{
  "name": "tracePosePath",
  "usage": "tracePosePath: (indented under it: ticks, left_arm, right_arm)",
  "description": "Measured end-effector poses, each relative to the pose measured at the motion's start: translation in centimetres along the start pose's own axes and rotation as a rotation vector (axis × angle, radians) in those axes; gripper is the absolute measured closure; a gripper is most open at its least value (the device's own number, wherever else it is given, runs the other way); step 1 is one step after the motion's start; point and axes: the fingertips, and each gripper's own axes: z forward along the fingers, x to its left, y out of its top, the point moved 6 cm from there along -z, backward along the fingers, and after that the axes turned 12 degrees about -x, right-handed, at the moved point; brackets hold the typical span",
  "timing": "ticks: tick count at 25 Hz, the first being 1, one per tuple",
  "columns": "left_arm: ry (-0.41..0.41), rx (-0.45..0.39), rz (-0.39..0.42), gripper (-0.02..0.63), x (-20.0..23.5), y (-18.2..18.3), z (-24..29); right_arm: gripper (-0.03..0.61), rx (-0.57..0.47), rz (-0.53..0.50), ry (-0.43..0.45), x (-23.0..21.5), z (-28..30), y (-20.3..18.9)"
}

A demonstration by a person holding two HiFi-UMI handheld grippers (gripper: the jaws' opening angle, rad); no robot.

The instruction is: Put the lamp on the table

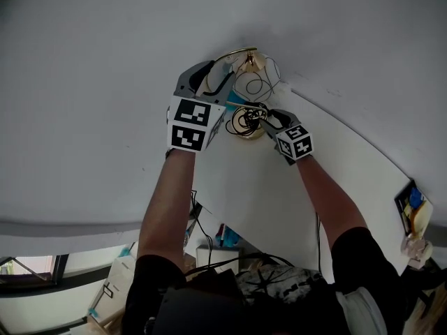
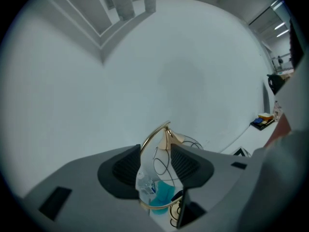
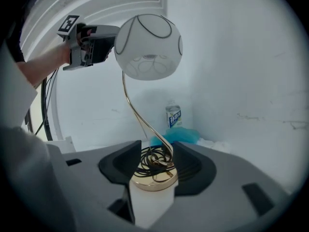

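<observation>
The lamp stands on the white table in a corner between walls. It has a white globe shade with thin black lines, a curved gold stem and a round gold base with black cord coiled on it. My left gripper is up by the shade and the stem's top arc, jaws open, with the stem and shade showing between them. My right gripper is low at the base, jaws open on either side of the gold disc.
A small water bottle and a crumpled blue cloth sit in the corner just behind the lamp. Walls close in behind and to the right. Small items lie at the table's far right edge; cables hang below the near edge.
</observation>
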Motion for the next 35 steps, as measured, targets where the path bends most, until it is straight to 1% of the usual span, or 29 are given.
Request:
tracePosePath:
  ticks: [3,5,6,9,11,13,16,19,22,24,29,32,35]
  left_arm:
    - [0.000,-0.013,-0.050,0.410,-0.9,-0.5,-2.4]
    - [-0.008,-0.021,-0.086,0.415,-1.8,-0.9,-3.9]
    - [-0.012,-0.025,-0.103,0.432,-2.3,-1.1,-4.7]
    - [-0.022,-0.045,-0.138,0.516,-4.2,-1.5,-7.3]
    - [-0.024,-0.062,-0.158,0.564,-5.5,-1.9,-9.3]
    - [-0.033,-0.069,-0.197,0.581,-6.8,-2.4,-11.3]
    - [-0.041,-0.055,-0.255,0.598,-9.1,-3.6,-14.6]
    - [-0.036,-0.038,-0.276,0.598,-11.5,-4.3,-17.9]
    - [-0.026,-0.057,-0.335,0.598,-13.8,-4.5,-21.2]
    - [-0.025,-0.065,-0.360,0.598,-15.4,-4.5,-23.4]
    - [-0.034,-0.067,-0.374,0.598,-19.2,-4.4,-28.1]
    - [-0.034,-0.059,-0.388,0.598,-20.9,-4.6,-30.7]
    - [-0.029,-0.065,-0.439,0.598,-22.4,-4.8,-33.0]
  right_arm:
    - [0.369,-0.013,-0.012,0.025,1.7,-1.7,0.8]
    - [0.399,-0.027,-0.029,0.029,2.7,-2.9,1.5]
    - [0.431,-0.037,-0.036,0.028,3.2,-3.6,2.0]
    - [0.511,-0.062,-0.053,0.026,5.1,-5.6,3.3]
    - [0.531,-0.064,-0.080,0.028,6.6,-6.8,4.0]
    - [0.543,-0.064,-0.105,0.027,8.3,-8.2,4.6]
    - [0.551,-0.091,-0.114,0.040,11.3,-10.8,5.5]
    - [0.557,-0.125,-0.123,0.073,14.4,-13.8,6.4]
    - [0.560,-0.136,-0.150,0.104,17.5,-16.8,6.8]
    - [0.560,-0.141,-0.157,0.118,19.6,-18.8,6.9]
    - [0.560,-0.129,-0.191,0.107,24.1,-23.7,6.5]
    - [0.560,-0.133,-0.191,0.098,26.2,-25.9,6.0]
    - [0.560,-0.147,-0.191,0.097,27.9,-27.6,6.1]
